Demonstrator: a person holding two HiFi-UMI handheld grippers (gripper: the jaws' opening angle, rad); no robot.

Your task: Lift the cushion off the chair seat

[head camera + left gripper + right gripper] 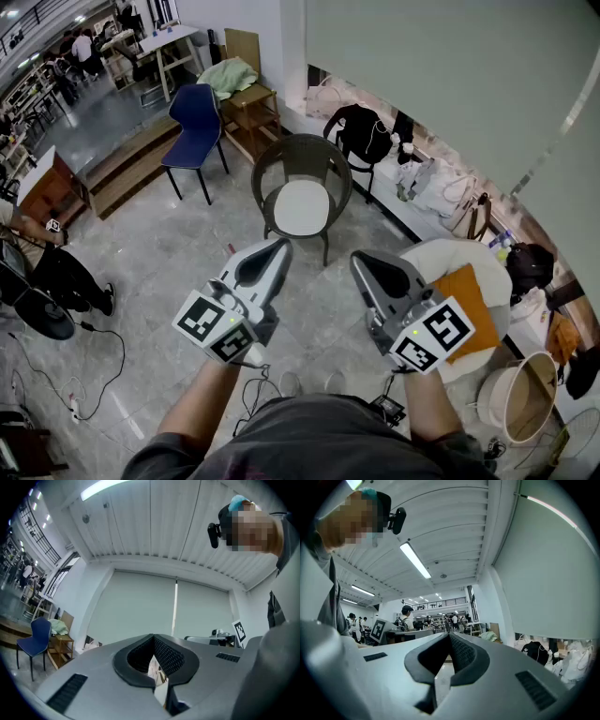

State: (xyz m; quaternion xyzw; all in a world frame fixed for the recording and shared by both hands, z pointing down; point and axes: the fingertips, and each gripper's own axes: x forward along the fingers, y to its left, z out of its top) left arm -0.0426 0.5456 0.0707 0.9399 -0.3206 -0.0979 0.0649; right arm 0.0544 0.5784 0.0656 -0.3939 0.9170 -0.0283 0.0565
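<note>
Nearest the camera, two grippers are being held side by side by bare forearms (197, 408) above the pale tiled floor (169, 253). On their marker cubes (214, 328), square black-and-white codes are the only print being shown, and no lettering can be read. The jaws of the left gripper (281, 246) are being held pressed together with nothing between them. The jaws of the right gripper (359, 258) are likewise being held tip to tip and empty. Just beside the right gripper, an orange cushion (469, 305) is being carried on a white round seat (459, 253), and a round basket (520, 398) is being shown near it at the lower right. Straight ahead of both grippers and well apart from them, the white cushion (302, 206) is lying flat on the seat of the dark woven chair (302, 150), untouched. Farther off to the left, a blue chair (195, 117) is standing beside a wooden stand (251, 108), with a pale green cloth (228, 75) being borne on its top. Behind the dark woven chair, a black garment (361, 131) is being draped over another seat, and pale bags (459, 211) are being lined along the foot of the far wall.
</note>
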